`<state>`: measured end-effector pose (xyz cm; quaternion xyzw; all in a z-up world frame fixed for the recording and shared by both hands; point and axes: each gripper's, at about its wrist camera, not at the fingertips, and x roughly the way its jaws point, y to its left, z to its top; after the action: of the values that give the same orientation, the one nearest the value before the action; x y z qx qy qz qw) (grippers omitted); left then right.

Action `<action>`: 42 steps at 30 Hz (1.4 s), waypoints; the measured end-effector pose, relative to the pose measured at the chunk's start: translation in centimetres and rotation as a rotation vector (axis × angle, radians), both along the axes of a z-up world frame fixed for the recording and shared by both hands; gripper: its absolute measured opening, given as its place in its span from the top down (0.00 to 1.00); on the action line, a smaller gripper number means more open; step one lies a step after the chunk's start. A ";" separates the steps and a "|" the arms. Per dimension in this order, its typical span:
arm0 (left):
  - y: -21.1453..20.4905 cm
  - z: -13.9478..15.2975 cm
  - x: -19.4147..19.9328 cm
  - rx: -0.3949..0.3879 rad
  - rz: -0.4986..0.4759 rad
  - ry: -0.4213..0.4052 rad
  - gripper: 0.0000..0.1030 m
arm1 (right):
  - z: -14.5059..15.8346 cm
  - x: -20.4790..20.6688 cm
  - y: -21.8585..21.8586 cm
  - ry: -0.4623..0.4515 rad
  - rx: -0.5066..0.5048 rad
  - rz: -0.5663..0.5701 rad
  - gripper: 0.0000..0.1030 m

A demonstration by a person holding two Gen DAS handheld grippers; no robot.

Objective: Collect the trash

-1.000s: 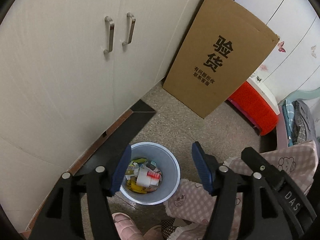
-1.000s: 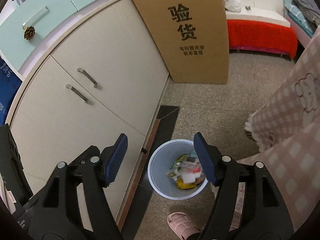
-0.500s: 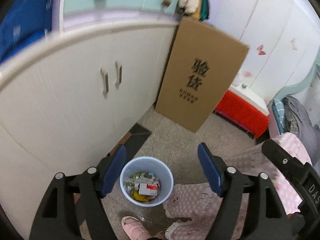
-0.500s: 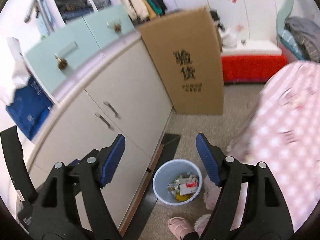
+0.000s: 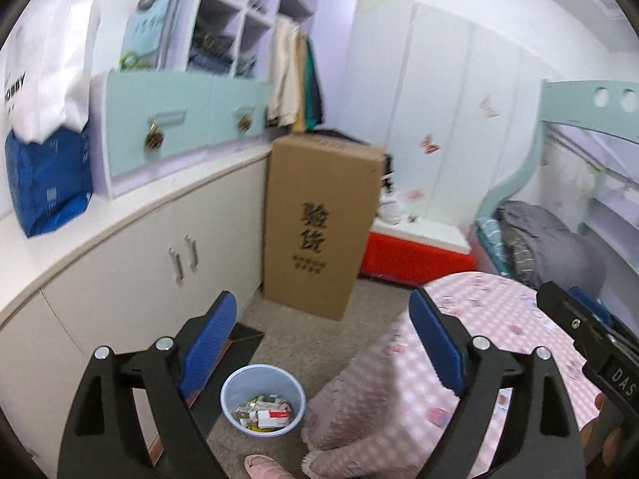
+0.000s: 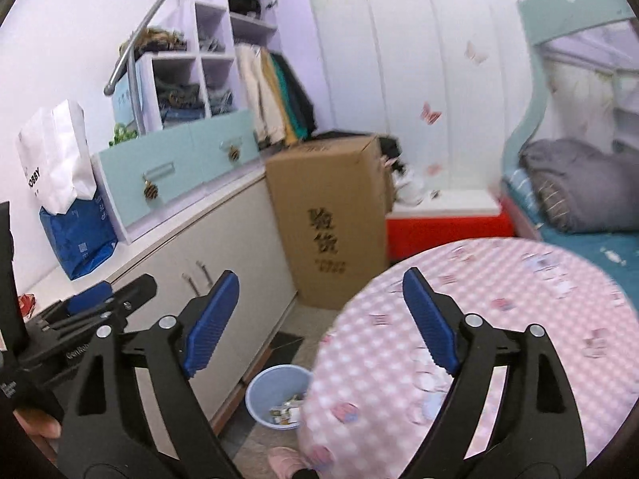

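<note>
A pale blue waste bin stands on the floor below me, with several pieces of paper and packaging trash inside. In the right wrist view the bin is half hidden behind the pink checked tablecloth. My left gripper hangs high above the bin, its jaws opening with nothing between the blue pads. My right gripper is also raised, jaws opening and holding nothing. The right gripper's body shows at the right edge of the left wrist view.
A white cabinet with a counter runs along the left, bearing a blue and white bag. A tall cardboard box leans at its end. A red storage box, a bed and a pink slipper lie around.
Both grippers rose well above the bin and tilted up toward the room; the bin shrank in view. Both pairs of jaws spread wider. The round table top came into view.
</note>
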<state>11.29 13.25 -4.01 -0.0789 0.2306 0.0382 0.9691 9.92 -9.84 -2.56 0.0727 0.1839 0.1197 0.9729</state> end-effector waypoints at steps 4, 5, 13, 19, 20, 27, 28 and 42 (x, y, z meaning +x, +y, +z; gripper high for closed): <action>-2.4 1.8 -3.5 0.029 -0.033 -0.054 0.14 | 1.2 -3.8 -2.4 -0.042 0.005 -0.048 0.14; -2.8 2.2 -4.2 0.035 -0.039 -0.066 0.14 | 1.3 -4.7 -2.8 -0.053 -0.001 -0.059 0.14; -6.5 4.4 -9.4 0.129 -0.065 -0.158 0.10 | 1.5 -10.1 -5.3 -0.106 -0.016 -0.117 0.11; -8.2 4.5 -11.6 0.138 -0.103 -0.174 0.09 | 0.6 -12.4 -5.6 -0.111 -0.030 -0.143 0.10; -8.4 4.5 -11.9 0.145 -0.101 -0.174 0.09 | 0.5 -12.7 -5.7 -0.109 -0.031 -0.143 0.10; -9.4 4.1 -12.7 0.162 -0.129 -0.175 0.09 | 0.1 -13.7 -5.9 -0.115 -0.055 -0.158 0.10; -9.7 4.1 -12.6 0.167 -0.135 -0.172 0.09 | 0.1 -13.8 -6.0 -0.114 -0.048 -0.158 0.10; -10.9 4.4 -12.6 0.175 -0.161 -0.193 0.09 | 0.4 -13.9 -6.5 -0.123 -0.033 -0.156 0.10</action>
<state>-1.28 2.32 0.39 0.0211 0.1376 -0.0275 0.9899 -3.96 -16.39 -2.11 0.0631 0.1196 0.0447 0.9898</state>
